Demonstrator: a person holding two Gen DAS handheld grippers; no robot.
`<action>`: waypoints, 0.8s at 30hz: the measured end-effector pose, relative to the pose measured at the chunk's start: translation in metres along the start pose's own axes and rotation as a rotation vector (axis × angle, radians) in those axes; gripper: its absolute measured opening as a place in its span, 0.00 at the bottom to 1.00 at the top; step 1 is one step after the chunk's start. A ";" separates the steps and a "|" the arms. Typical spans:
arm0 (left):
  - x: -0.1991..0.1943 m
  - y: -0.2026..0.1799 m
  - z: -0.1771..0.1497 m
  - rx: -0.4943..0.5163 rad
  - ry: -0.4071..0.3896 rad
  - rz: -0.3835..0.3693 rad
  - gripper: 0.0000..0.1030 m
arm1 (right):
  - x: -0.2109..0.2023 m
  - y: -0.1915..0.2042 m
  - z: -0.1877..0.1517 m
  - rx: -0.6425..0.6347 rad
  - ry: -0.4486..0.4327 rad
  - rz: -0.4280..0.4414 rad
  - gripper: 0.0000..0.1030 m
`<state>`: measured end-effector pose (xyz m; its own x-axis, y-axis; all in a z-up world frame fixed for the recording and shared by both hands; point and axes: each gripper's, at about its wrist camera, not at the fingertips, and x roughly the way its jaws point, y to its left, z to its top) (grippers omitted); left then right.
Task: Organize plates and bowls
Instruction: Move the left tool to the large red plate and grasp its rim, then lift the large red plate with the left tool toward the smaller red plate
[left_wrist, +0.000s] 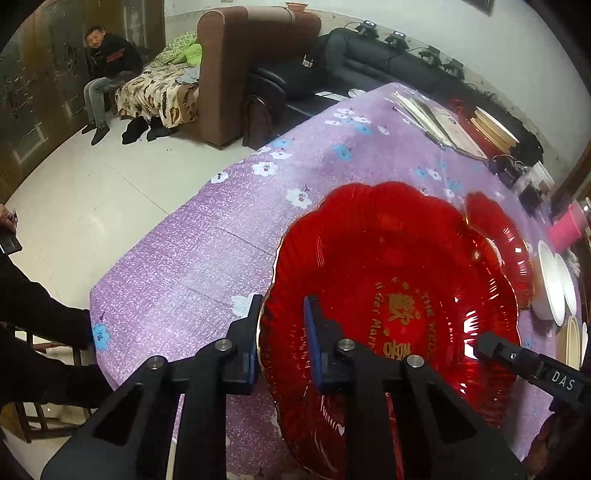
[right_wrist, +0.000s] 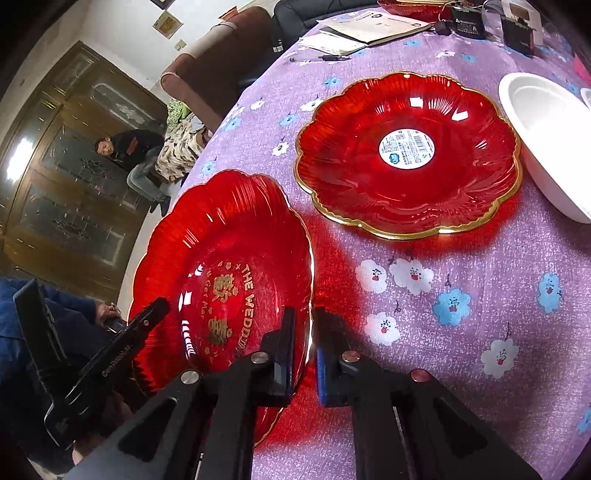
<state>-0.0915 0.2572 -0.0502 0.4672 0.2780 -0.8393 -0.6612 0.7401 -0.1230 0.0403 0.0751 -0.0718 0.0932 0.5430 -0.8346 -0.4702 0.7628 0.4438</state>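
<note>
At the bottom of the left wrist view, the left gripper (left_wrist: 282, 332) has its fingers clenched on the near left rim of a red plate with gold lettering (left_wrist: 399, 306): one blue-padded finger lies inside the dish, the other outside the scalloped edge. In the right wrist view the same plate (right_wrist: 225, 266) fills the lower left, and the right gripper (right_wrist: 303, 350) grasps its opposite rim in the same way, one finger over the dish and one outside above the cloth. The plate sits tilted between the two grippers, over the near edge of the bench (left_wrist: 207, 243), which wears a purple flowered cloth.

Beyond it, in the upper centre of the right wrist view, a second red plate (right_wrist: 410, 158) with a gold rim and a round white sticker lies flat on the bench, apart from the held plate. Just beside it at the upper right edge is a white bowl (right_wrist: 546, 140); the left wrist view shows white bowls (left_wrist: 552, 284) at its right edge.

Further up the bench lie papers (right_wrist: 373, 27) and a pen (right_wrist: 334, 57). In the far upper left of the left wrist view a man (left_wrist: 107, 70) sits on a patterned bed, next to a brown armchair (left_wrist: 236, 62).
</note>
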 end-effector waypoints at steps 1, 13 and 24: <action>-0.005 0.000 0.001 -0.005 -0.009 -0.003 0.17 | -0.002 0.002 0.000 -0.002 -0.005 -0.002 0.08; -0.015 0.006 0.009 -0.020 -0.063 0.030 0.17 | -0.020 0.023 0.009 -0.062 -0.068 0.031 0.07; -0.005 0.011 -0.002 -0.041 -0.036 0.047 0.23 | -0.004 0.023 0.002 -0.069 -0.017 0.045 0.19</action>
<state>-0.1023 0.2622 -0.0480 0.4551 0.3345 -0.8252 -0.7064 0.6999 -0.1058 0.0315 0.0912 -0.0578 0.0853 0.5822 -0.8085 -0.5334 0.7121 0.4565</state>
